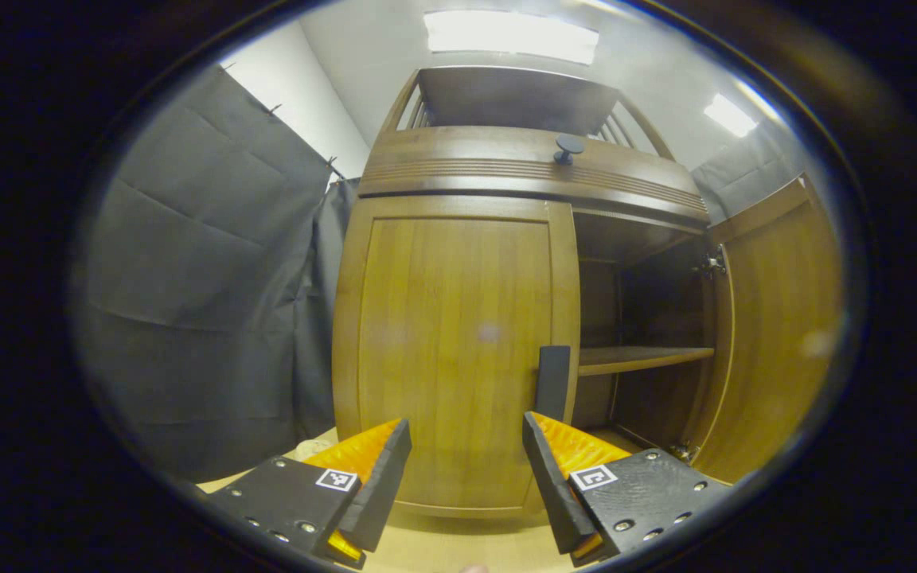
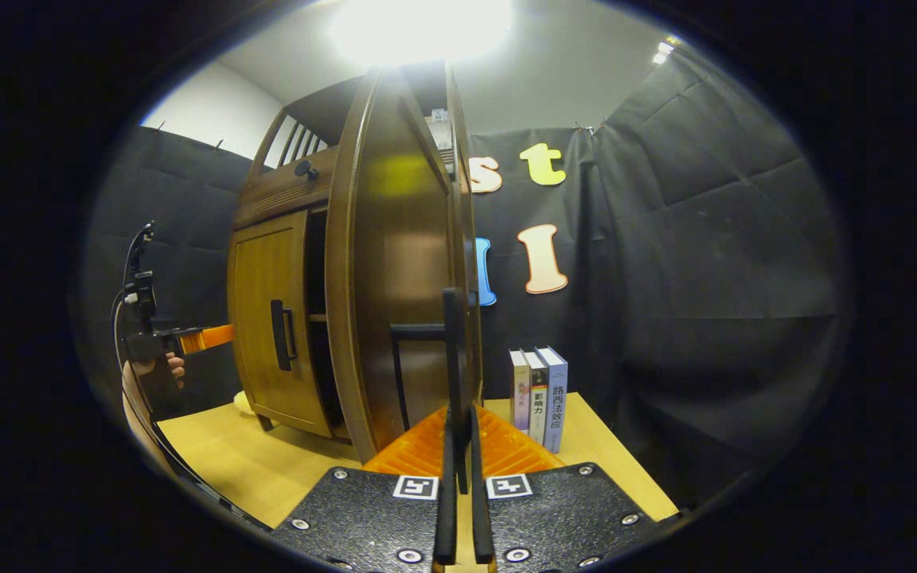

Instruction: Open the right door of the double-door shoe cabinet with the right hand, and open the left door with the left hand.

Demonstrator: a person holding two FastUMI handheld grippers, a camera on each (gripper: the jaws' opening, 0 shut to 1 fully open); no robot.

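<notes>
The wooden shoe cabinet (image 1: 522,167) stands close ahead in the left gripper view. Its left door (image 1: 450,334) is closed, with a dark vertical handle (image 1: 554,380) at its right edge. My left gripper (image 1: 466,434) is open in front of that door, its right finger just below the handle and apart from it. The right door (image 1: 777,318) is swung wide, baring a shelf (image 1: 634,358). In the right gripper view the right door (image 2: 395,263) is seen nearly edge-on, and my right gripper (image 2: 460,422) is shut on its handle (image 2: 452,334). The left gripper (image 2: 204,338) shows far left, held by a hand (image 2: 176,368).
The cabinet rests on a light wooden table (image 2: 267,461). Three upright books (image 2: 538,390) stand on the table just right of the open door. A round knob (image 1: 568,147) sits on the drawer front above the doors. Dark cloth walls close in on both sides.
</notes>
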